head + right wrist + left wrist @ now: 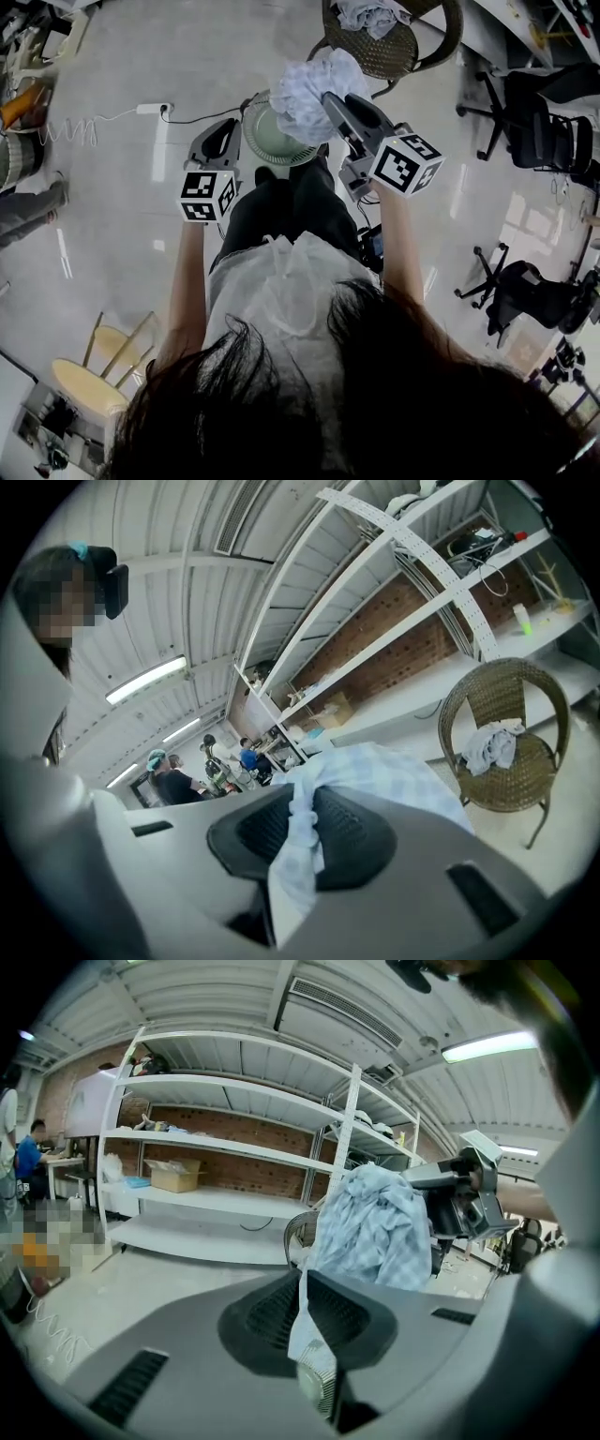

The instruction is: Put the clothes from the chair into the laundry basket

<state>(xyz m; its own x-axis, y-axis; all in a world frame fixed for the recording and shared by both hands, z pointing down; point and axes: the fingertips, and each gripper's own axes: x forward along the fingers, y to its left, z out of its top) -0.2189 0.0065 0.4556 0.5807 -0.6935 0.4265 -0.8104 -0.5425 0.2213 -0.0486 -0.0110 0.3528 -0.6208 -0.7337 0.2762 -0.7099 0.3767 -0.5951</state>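
Cloth is pinched in both pairs of fingers. My left gripper [305,1288] has its fingers [267,1314] closed on a thin corner of the pale blue checked cloth [375,1222]. My right gripper [298,808] has its fingers [354,841] clamped on the bunched bulk, so the cloth hangs between the two, mostly at the right. Seen from my head, it overlaps the rim of the green laundry basket [255,141], which stands just beside my left gripper. Bare floor [187,56] lies open to the left, crossed by a white cable [94,122]. Further on, the wicker chair [506,733] holds more crumpled clothes [492,747]. Office chairs [534,122] crowd the right edge, and white shelves [225,1147] close the far side.
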